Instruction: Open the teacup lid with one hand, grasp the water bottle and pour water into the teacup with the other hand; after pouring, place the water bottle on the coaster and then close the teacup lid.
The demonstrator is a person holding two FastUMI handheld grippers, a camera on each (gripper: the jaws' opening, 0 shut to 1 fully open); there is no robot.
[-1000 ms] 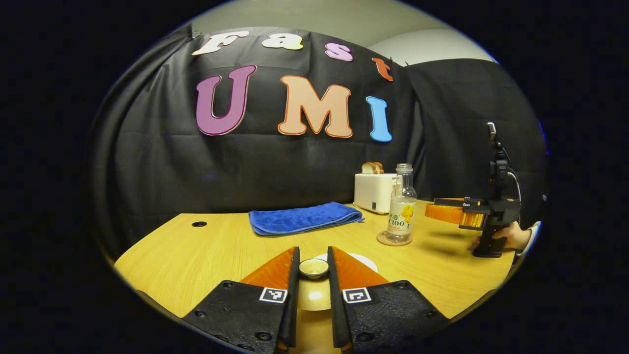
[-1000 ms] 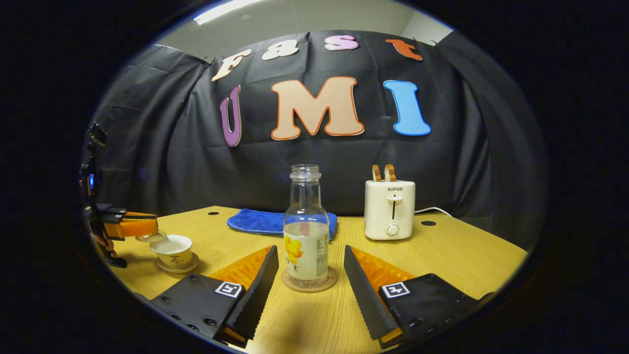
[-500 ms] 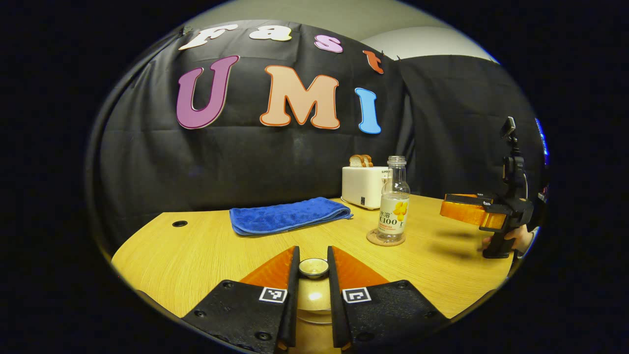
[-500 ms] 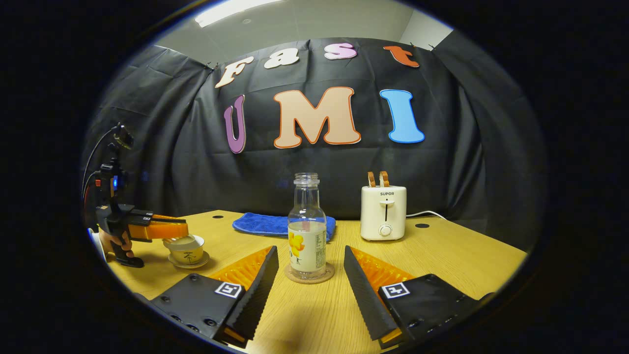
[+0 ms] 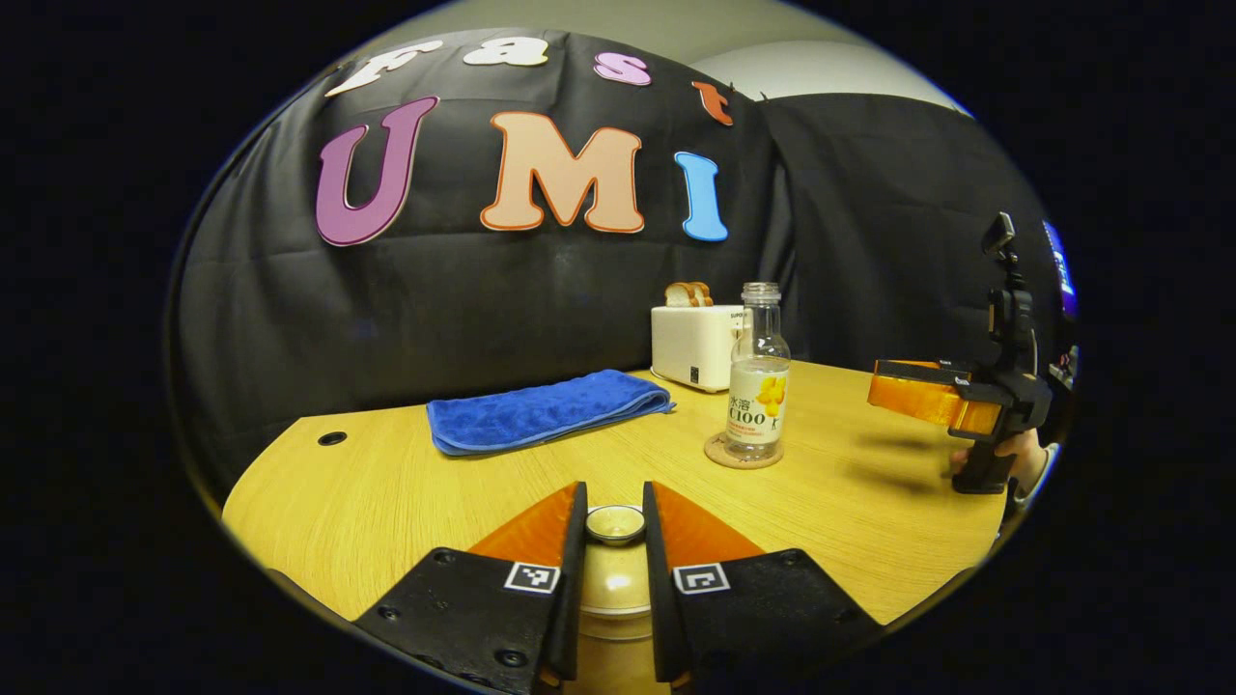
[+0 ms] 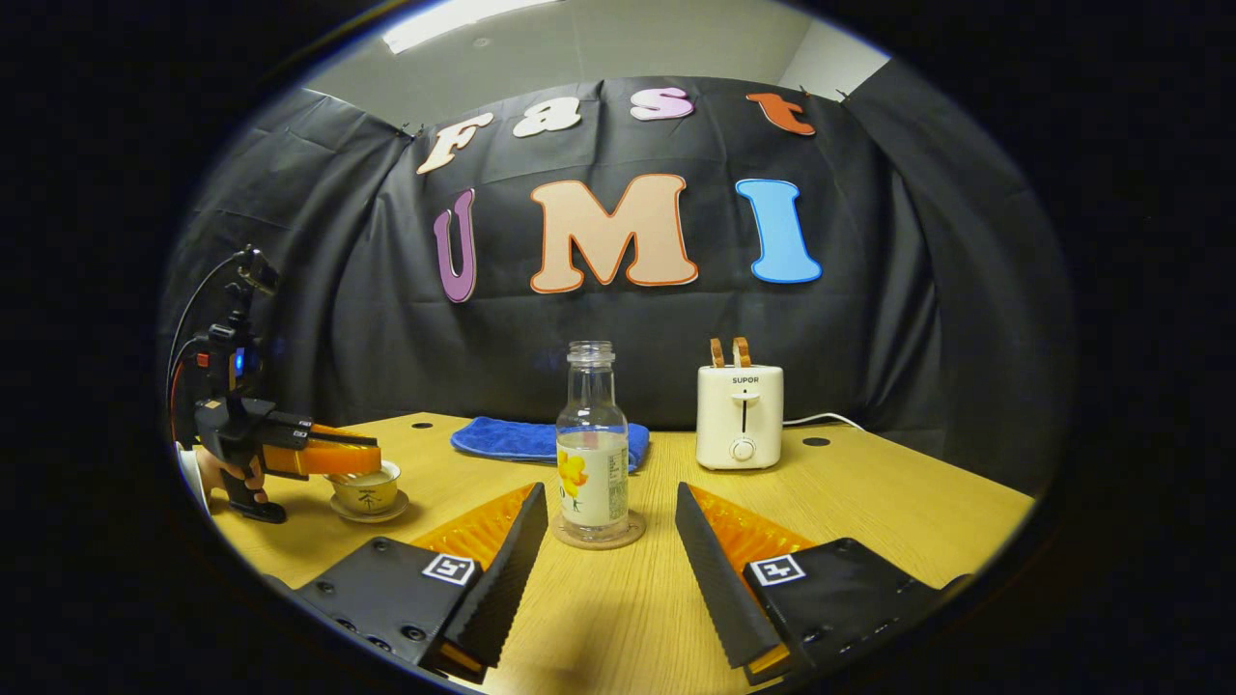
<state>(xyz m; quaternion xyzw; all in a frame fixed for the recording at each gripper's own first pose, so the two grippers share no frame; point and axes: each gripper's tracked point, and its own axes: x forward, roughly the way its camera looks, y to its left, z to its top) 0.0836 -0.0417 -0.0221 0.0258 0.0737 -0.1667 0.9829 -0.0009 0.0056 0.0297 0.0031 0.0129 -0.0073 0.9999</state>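
Between the left hand-held gripper's (image 5: 614, 521) fingers, the lid knob (image 5: 615, 523).

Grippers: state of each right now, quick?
Left gripper: shut on the teacup lid knob, over the teacup.
Right gripper: open, holding nothing, short of the water bottle on its coaster.

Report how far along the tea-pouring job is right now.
Done: the clear water bottle stands on its round cork coaster, and the open right gripper sits clear of it. In hand: the left gripper pinches the pale teacup lid by its knob at the small teacup. Left: letting go of the lid.
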